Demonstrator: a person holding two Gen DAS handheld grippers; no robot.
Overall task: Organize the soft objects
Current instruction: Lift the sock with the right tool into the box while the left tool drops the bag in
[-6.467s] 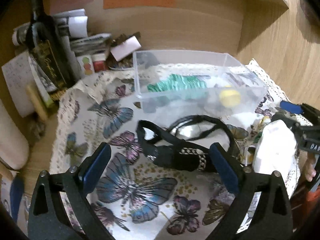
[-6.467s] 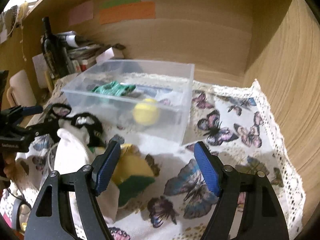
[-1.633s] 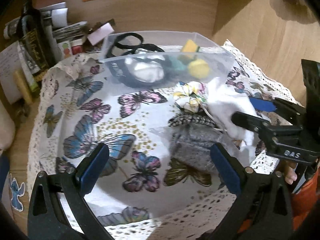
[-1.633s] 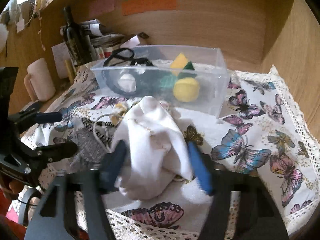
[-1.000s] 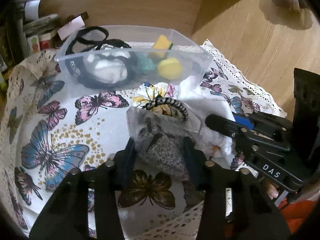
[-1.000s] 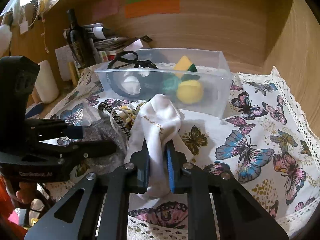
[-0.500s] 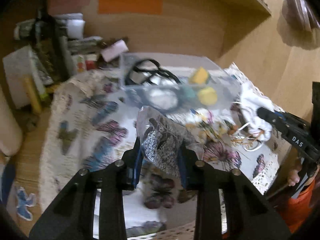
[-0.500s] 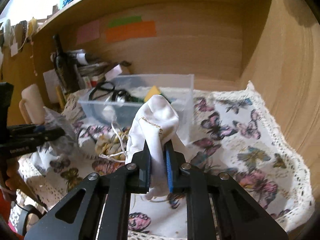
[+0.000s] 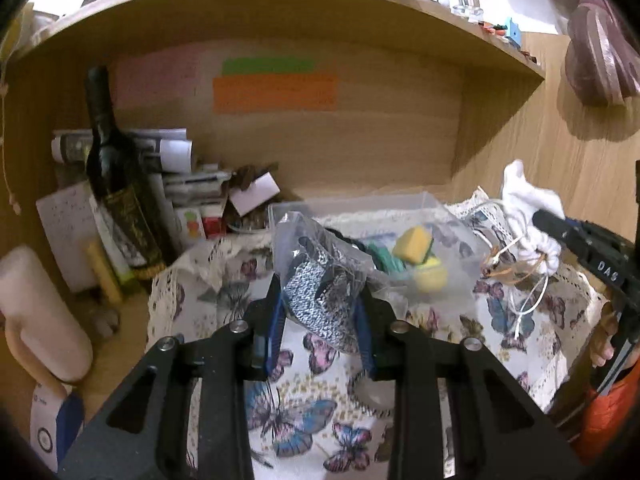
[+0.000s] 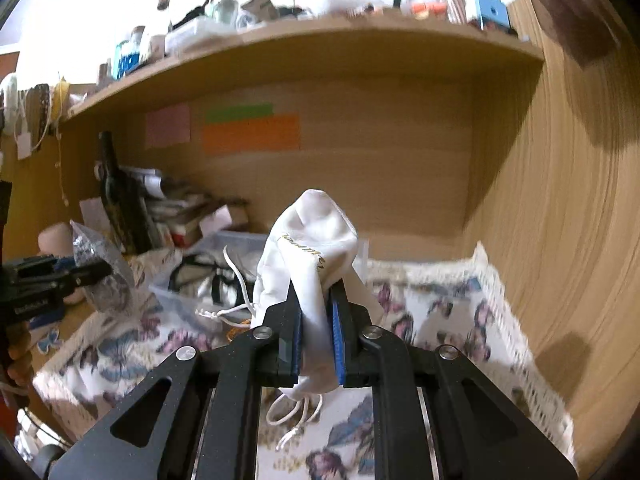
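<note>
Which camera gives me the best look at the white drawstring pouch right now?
Right wrist: the white drawstring pouch fills the centre, pinched in the right gripper, gold lettering and cords visible. The left wrist shows it small at the right edge, partly hidden.

My left gripper [image 9: 320,316] pinches a glossy, crinkled plastic bag [image 9: 320,264] of speckled knit; my right gripper [image 10: 316,336] clamps a smooth white cloth pouch [image 10: 316,248]; the bin [image 9: 452,240] is clear plastic; the shelf [image 9: 360,136] is matt wood.
</note>
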